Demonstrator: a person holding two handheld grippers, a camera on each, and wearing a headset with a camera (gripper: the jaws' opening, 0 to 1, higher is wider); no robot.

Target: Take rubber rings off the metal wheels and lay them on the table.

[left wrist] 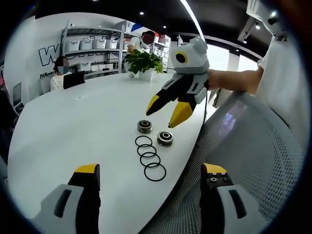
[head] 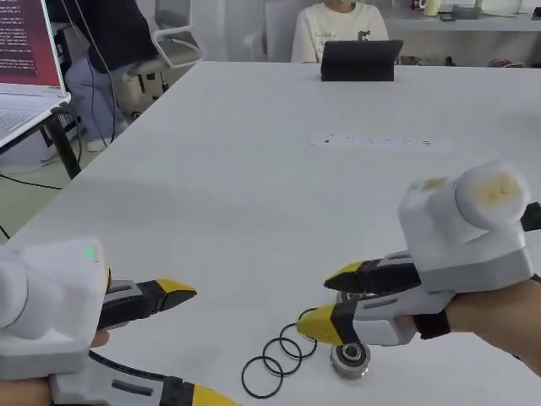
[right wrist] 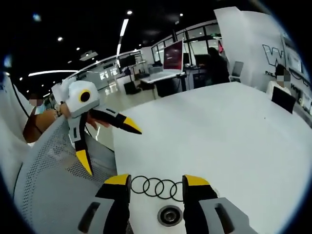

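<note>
On the white desk [head: 254, 169], near its front edge, four thin black rubber rings [head: 279, 359] lie flat in a row, each touching or overlapping the next. Two small round metal wheels [left wrist: 165, 138] sit close together just beside one end of that row. Whether either wheel carries a ring cannot be told. Above the wheel end of the row hover the yellow-tipped right tongs [head: 317, 298], jaws moderately apart and holding nothing. The right gripper view places the ring row between the jaw tips, with one wheel just below it. At the near edge of the desk, apart from the rings, the left tongs [head: 201, 342] are held with jaws wide and empty, pointed toward the row. A grey mesh chair back [left wrist: 243, 161] stands beside that edge. At the far end of the desk a person sits behind a dark tablet [head: 357, 61].
</note>
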